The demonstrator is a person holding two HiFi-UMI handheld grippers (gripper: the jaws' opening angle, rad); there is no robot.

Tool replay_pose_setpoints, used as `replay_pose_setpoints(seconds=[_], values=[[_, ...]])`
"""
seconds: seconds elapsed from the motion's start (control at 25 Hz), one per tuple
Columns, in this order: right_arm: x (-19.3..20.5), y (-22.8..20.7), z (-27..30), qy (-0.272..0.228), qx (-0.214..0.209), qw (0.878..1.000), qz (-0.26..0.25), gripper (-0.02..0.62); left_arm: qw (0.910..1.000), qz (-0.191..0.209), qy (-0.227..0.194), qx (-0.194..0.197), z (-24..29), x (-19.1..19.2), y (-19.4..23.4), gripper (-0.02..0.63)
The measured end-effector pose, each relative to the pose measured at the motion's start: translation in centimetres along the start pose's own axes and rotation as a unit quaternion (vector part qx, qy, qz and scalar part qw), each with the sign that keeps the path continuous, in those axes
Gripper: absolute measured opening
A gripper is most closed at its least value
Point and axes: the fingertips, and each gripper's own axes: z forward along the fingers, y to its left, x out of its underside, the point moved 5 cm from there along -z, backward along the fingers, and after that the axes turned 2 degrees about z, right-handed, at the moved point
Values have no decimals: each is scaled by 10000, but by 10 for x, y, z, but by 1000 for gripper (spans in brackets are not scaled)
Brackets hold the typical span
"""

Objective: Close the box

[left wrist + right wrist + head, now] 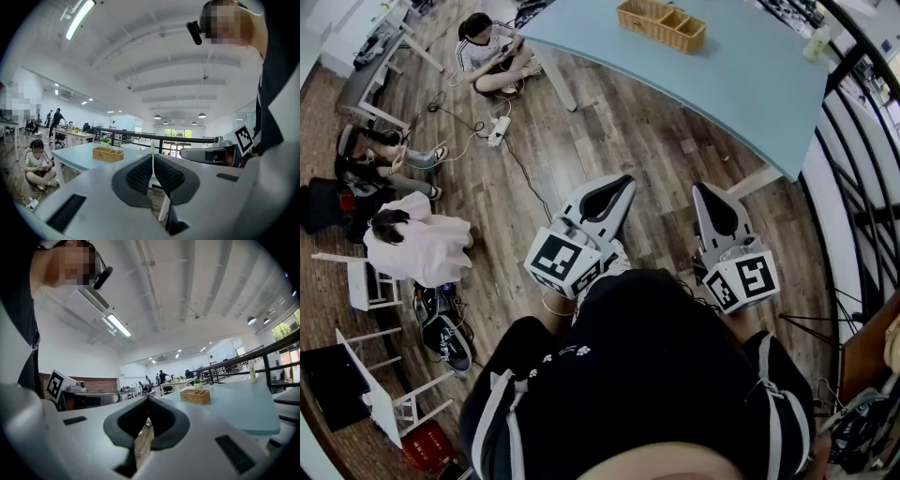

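Evidently nothing of the task is done yet. Both tools are held level over the floor [609, 141], well apart from the surface [741, 84]. The left tool [152, 159] is seen with its jaws pressed together and nothing between them, and the right tool [148, 400] likewise. No lidded box is shown; the only candidate, a wicker basket [661, 23], is seen untouched on the far part of the surface. The approach and the closing itself are judged to be left
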Motion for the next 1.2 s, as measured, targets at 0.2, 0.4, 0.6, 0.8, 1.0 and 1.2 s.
replay_pose_setpoints(seconds=[0.2,0.4,0.6,0.8,1.0,1.2], values=[[2,-5,5,11,24,10000,30,0,10000,-6,31,5,5,2,4,20],[4,-10,9,10,65,10000,46,0,10000,-20,75,33,10,4,9,20],[2,-13,21,20,101,9999,29,0,9999,-52,108,51,16,4,21,20],[0,-21,43,82,144,9999,15,2,9999,-57,120,35,24,0,42,20],[-5,-26,73,101,176,9998,17,2,9999,-101,81,21,35,-4,73,20],[-9,-33,103,130,259,9996,-51,2,9999,-119,-8,72,48,-7,105,20]])
